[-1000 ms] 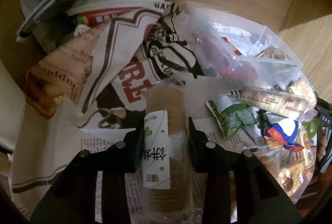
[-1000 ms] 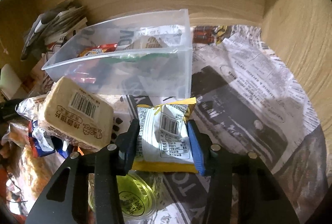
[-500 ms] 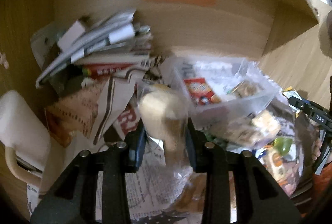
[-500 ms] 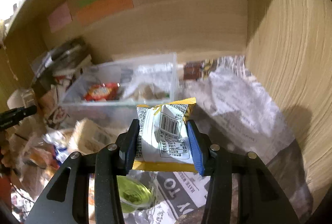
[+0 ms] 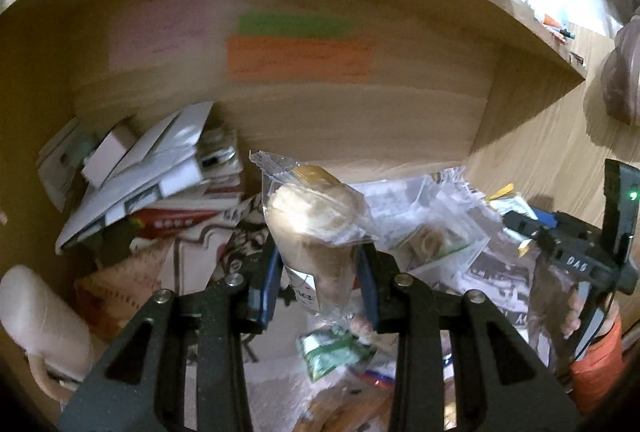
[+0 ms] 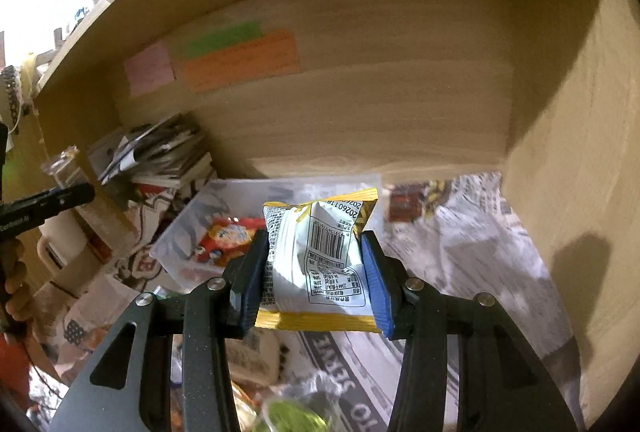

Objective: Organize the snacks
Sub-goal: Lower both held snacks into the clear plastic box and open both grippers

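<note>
My left gripper (image 5: 318, 280) is shut on a clear pack of round beige biscuits (image 5: 316, 224), lifted upright above the newspaper-covered desk. My right gripper (image 6: 316, 268) is shut on a white and yellow snack packet (image 6: 320, 256) with a barcode, held up in front of the clear plastic bin (image 6: 192, 228). The bin holds a red snack pack (image 6: 224, 236) and other wrapped snacks. It shows blurred in the left wrist view (image 5: 432, 232), behind and right of the biscuits. The right gripper also shows at the far right of the left wrist view (image 5: 568, 252).
A pile of papers and books (image 5: 152, 184) leans at the back left. Loose snacks (image 5: 336, 348) lie on the newspaper (image 6: 460, 256) below the grippers. Wooden walls close the back and the right side (image 6: 580, 192). Coloured sticky notes (image 6: 240, 60) are on the back wall.
Both grippers have risen and tilted up with their snacks. The biscuit pack came off the newspaper. More of the back wall and the shelf above shows now.
</note>
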Demonstrator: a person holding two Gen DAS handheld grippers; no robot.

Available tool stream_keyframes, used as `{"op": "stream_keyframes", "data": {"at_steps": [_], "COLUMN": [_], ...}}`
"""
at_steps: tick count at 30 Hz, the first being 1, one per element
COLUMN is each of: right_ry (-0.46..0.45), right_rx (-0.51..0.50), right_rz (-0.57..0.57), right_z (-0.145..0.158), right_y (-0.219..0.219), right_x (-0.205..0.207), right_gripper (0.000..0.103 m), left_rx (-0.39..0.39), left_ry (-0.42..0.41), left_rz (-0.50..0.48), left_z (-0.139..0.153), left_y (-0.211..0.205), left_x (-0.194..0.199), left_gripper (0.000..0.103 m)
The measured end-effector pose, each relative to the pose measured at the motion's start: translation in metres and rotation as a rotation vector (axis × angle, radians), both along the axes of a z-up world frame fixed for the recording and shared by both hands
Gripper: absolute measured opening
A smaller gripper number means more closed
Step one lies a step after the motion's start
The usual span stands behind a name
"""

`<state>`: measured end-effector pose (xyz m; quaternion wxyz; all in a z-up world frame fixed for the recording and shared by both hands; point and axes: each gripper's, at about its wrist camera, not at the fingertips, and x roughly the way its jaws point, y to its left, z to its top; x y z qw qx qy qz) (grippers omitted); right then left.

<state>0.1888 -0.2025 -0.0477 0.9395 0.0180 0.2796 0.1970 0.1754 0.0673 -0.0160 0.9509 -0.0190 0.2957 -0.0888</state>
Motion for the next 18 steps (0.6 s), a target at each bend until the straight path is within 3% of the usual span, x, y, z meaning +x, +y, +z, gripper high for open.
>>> {"op": "stream_keyframes", "data": {"at_steps": [7, 18], "right_ry": [0.023, 0.071], "right_rx": [-0.014, -0.081], "right_rz": [0.043, 0.084], "right_z": [-0.005, -0.020], "right_y": [0.013, 0.032], "right_x": [0.022, 0.054], "right_gripper": [0.042, 0.042], "left_rx": [0.013, -0.016], "left_ry": [0.015, 0.132], "left_rz": [-0.053, -0.148], "left_z": [-0.003, -0.034], "left_y": [-0.028, -0.070], "left_x": [0.029, 0.087], "left_gripper": [0.035, 0.035]}}
